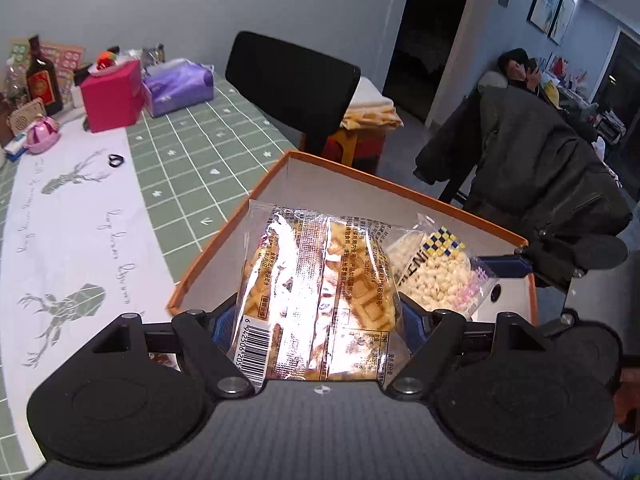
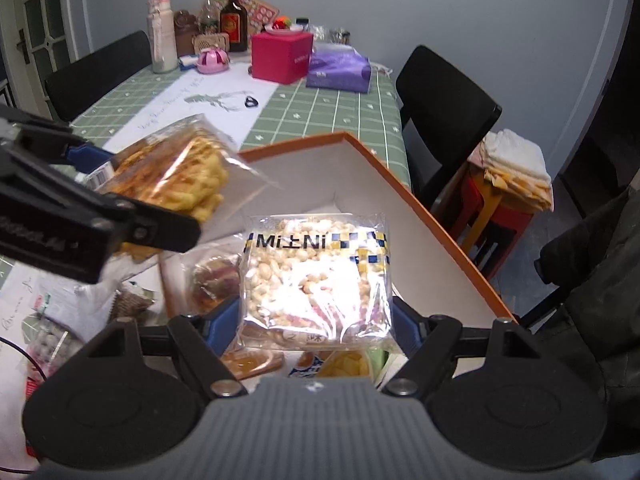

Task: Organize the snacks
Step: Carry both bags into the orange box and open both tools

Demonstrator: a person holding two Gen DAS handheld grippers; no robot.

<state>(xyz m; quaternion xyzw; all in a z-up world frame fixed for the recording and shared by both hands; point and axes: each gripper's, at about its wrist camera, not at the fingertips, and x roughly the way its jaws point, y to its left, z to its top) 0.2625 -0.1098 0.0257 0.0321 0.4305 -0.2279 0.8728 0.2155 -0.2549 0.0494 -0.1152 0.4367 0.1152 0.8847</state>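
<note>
Snacks are up in the air on both sides! The left gripper (image 1: 320,312) has its jaws spread wide and clamped on a clear plastic bag of golden waffle-cut crisps (image 1: 316,300), blue pads pressing each side of the packet, barcode turned toward the camera. The packet hangs above the near corner of the large orange-rimmed cardboard box with a white inside (image 1: 276,184), which sits on the counter (image 1: 192,168) with its green checked cloth and white deer-print runner.

Over on the right, the right gripper (image 2: 316,320) has its jaws parted a good way too, closed on a clear bag of pale puffed pieces with a blue-and-yellow checked band (image 2: 316,276). Its blue pads meet both edges of that bag, which is held over the open box, whose orange rim (image 2: 400,176) runs behind it. From this view the crisp bag sits up and to the left, gripped by the other tool, just above the box's left edge.

Below the right jaws, more wrapped snacks (image 2: 212,280) lie by the box's left wall; inside or just outside it, I cannot tell. At the far end of the counter stand a magenta cube box (image 2: 282,56), a purple tissue pack (image 2: 340,68) and a dark brown bottle (image 2: 234,20). A black chair (image 2: 444,112) stands beside the counter.
</note>
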